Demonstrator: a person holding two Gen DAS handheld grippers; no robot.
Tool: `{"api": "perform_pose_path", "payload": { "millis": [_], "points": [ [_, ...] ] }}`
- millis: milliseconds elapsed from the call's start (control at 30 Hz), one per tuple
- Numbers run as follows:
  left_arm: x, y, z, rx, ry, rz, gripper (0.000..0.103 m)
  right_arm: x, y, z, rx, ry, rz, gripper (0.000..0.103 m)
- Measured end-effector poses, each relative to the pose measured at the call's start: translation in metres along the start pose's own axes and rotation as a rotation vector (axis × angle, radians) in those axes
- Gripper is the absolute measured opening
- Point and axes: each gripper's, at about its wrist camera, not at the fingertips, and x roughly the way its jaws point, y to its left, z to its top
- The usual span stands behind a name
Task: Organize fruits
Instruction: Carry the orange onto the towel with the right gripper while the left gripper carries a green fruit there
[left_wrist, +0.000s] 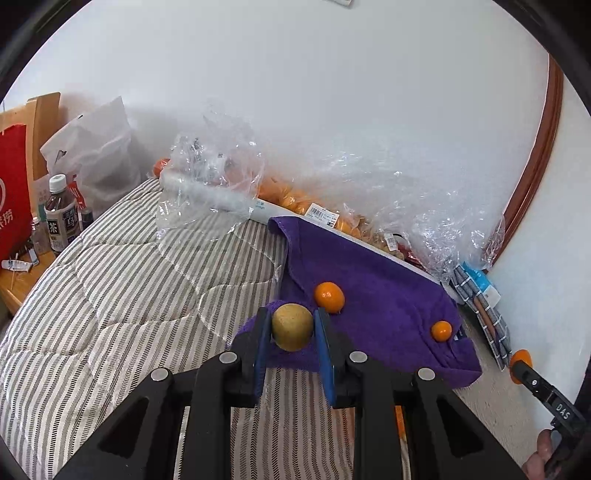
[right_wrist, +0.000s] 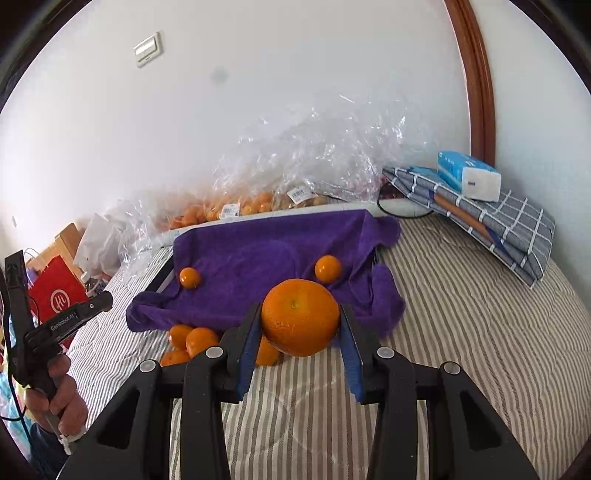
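My left gripper (left_wrist: 291, 326) is shut on a yellow-green round fruit (left_wrist: 292, 326) and holds it over the near edge of a purple towel (left_wrist: 376, 295). Two small oranges (left_wrist: 328, 296) (left_wrist: 441, 330) lie on the towel. My right gripper (right_wrist: 301, 323) is shut on a large orange (right_wrist: 300, 317) just in front of the purple towel (right_wrist: 266, 258), which carries two small oranges (right_wrist: 190, 277) (right_wrist: 328, 268). Several more oranges (right_wrist: 195, 339) lie on the striped bed below the towel's near edge.
Clear plastic bags of oranges (right_wrist: 236, 206) line the wall behind the towel. A folded checked cloth (right_wrist: 491, 221) with a tissue pack (right_wrist: 467, 175) lies at the right. A red bag (left_wrist: 13, 192) and a tea bottle (left_wrist: 61, 216) stand on a side table at the left.
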Motion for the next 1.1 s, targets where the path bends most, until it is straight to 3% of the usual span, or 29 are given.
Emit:
{"api": "perform_pose_path", "payload": {
  "millis": [233,433,600,833,967,1100],
  "points": [
    [0.007,-0.020,0.030,0.018,-0.017,-0.024,0.023,0.022,0.007,0.017,-0.032,-0.006,0.006,0.040],
    [0.035,-0.044,0.043,0.105,-0.022,0.007,0.023,0.048,0.011,0.027,-0.048,-0.001,0.015,0.040],
    [0.063,-0.046,0.033,0.109,0.031,-0.014,0.023,0.073,0.011,0.034,-0.043,0.013,0.022,0.040],
    [0.080,-0.049,0.014,0.174,0.069,0.026,0.023,0.110,0.004,0.020,-0.036,0.075,0.005,0.040],
    [0.091,-0.051,0.007,0.175,0.122,0.007,0.023,0.115,0.003,0.016,-0.045,0.098,0.008,0.040],
    [0.095,-0.058,0.003,0.218,0.111,0.042,0.023,0.119,0.002,0.013,-0.048,0.115,-0.004,0.040]
  ]
}}
